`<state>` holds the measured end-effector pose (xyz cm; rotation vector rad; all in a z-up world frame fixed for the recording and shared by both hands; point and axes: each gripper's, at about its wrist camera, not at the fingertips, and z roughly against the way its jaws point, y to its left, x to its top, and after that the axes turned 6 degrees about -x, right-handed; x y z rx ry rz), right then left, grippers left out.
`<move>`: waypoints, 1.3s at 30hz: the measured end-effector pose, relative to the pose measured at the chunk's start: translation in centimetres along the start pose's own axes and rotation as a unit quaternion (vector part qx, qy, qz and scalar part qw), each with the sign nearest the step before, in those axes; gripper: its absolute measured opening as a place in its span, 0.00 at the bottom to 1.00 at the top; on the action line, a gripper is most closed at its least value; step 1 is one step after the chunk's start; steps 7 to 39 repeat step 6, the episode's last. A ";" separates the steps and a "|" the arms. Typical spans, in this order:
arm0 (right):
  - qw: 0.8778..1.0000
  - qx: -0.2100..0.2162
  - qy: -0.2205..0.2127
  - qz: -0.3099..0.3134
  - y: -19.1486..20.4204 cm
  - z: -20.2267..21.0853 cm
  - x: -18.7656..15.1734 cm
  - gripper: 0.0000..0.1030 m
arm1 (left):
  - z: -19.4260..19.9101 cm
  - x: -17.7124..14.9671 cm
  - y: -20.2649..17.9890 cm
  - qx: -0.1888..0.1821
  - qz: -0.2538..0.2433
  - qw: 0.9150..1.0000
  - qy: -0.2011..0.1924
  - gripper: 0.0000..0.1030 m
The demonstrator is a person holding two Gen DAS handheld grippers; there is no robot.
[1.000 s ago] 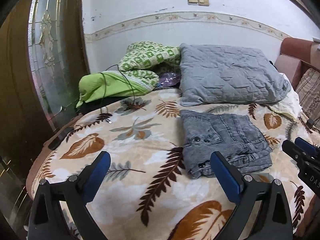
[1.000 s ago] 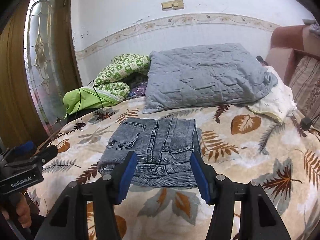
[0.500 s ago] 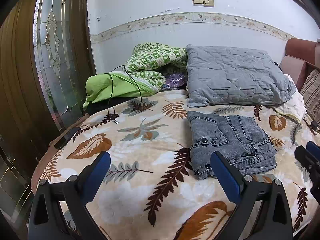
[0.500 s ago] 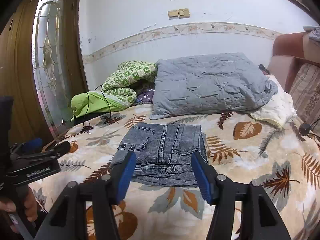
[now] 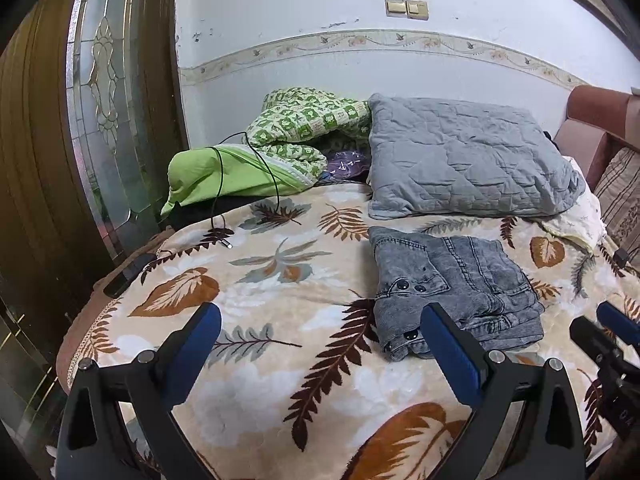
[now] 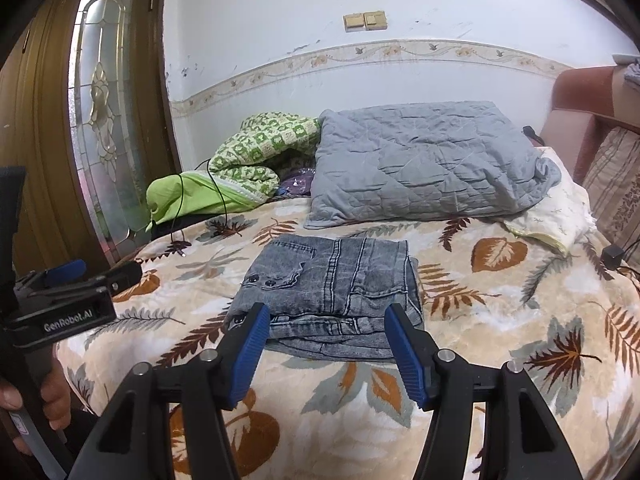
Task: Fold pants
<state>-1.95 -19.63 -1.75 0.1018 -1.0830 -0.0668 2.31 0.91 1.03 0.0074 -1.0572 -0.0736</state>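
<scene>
Just ahead of the right gripper (image 6: 324, 344) jaws, folded jeans (image 6: 332, 280) lie on the bed (image 6: 500, 320). Both jaws open, empty. Left gripper (image 5: 320, 344) has the jeans off its right jaw.

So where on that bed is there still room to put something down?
The leaf-print blanket lies bare left of the folded grey jeans, and to their right. The back is crowded: green checked quilt, grey quilted pillow, black cable.
</scene>
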 end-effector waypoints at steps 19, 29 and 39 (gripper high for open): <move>1.000 0.004 0.003 -0.001 -0.3 -0.4 0.4 0.62 | -0.8 0.5 0.6 -0.018 0.009 1.000 0.001 0.97; 1.000 0.004 0.003 -0.001 -0.3 -0.4 0.4 0.62 | -0.8 0.5 0.6 -0.018 0.009 1.000 0.001 0.97; 1.000 0.004 0.003 -0.001 -0.3 -0.4 0.4 0.62 | -0.8 0.5 0.6 -0.018 0.009 1.000 0.001 0.97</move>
